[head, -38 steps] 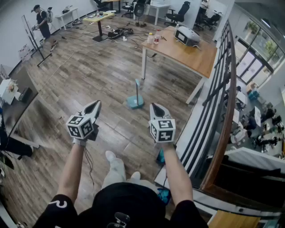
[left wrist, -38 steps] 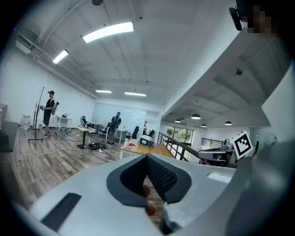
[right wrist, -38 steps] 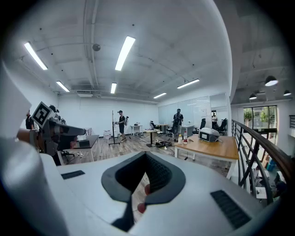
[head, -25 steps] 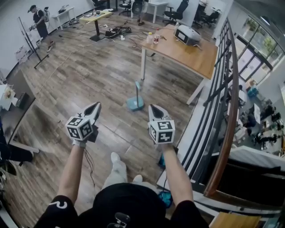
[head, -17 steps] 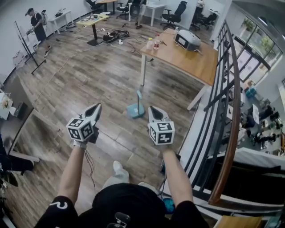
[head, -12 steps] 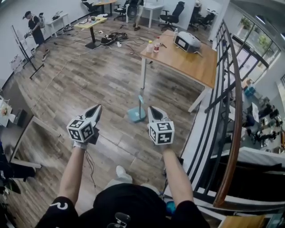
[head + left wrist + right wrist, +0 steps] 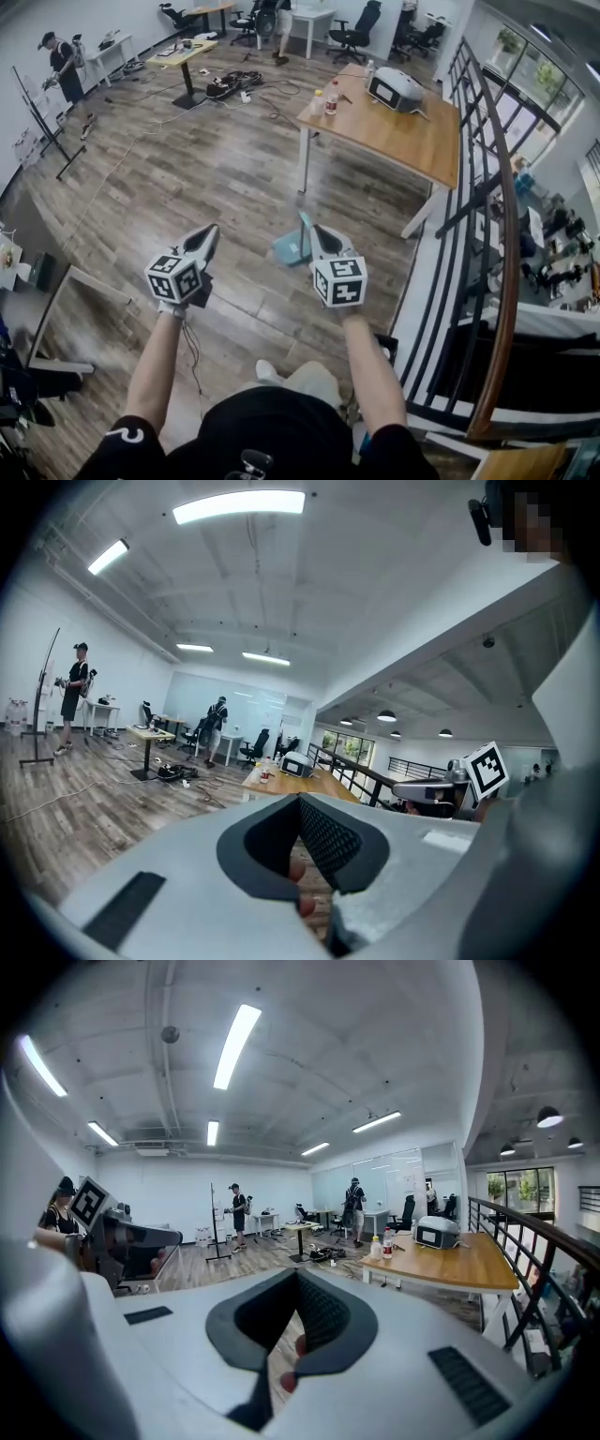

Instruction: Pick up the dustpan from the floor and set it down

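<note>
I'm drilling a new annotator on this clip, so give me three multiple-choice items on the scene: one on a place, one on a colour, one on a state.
1. Where is the dustpan?
A) on a chair
B) on the floor beside the table
C) on a shelf

2. What colour is the dustpan?
A) red
B) teal
C) yellow

3. How are the right tongs?
A) shut and empty
B) wide open
C) shut on the dustpan

Answers:
1 B: the head view shows it standing on the wood floor near the table's white leg.
2 B: pan and handle both show teal.
3 A: the right gripper view shows the jaws together with nothing between them.
</note>
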`<action>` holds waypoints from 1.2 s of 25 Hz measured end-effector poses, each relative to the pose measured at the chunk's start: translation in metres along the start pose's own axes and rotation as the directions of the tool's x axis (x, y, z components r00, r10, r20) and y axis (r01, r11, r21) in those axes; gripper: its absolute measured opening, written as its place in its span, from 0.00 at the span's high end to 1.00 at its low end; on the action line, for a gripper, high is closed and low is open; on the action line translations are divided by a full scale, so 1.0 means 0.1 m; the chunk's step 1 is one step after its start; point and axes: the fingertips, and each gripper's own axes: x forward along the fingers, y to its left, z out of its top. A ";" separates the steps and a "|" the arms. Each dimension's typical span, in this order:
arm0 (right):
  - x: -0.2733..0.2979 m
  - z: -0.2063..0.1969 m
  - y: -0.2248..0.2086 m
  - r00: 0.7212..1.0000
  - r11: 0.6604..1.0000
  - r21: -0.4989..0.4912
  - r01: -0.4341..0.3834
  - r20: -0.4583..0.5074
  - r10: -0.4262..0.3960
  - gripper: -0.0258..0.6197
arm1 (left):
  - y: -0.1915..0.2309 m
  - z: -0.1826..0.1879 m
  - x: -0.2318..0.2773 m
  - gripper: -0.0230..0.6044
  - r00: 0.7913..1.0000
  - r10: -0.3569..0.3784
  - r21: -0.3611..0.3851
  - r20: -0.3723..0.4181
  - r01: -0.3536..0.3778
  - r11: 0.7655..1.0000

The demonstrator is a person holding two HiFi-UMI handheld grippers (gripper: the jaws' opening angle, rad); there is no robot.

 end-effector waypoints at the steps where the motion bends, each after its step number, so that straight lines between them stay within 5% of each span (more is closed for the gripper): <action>1: 0.04 -0.01 0.01 1.000 1.000 0.002 0.001 -0.003 -0.001 0.98 | 0.01 0.01 0.03 0.97 1.000 -0.006 -0.010 -0.001 0.006 1.000; 11: 0.50 0.02 -0.45 1.000 1.000 0.019 -0.015 -0.009 0.015 0.97 | 0.11 -0.03 0.64 0.97 1.000 -0.005 -0.023 -0.016 0.005 1.000; 30: 1.88 0.42 -2.05 0.995 0.995 0.029 -0.094 -0.012 0.094 0.97 | 0.38 0.39 2.57 0.97 0.998 0.058 0.001 -0.013 -0.058 0.998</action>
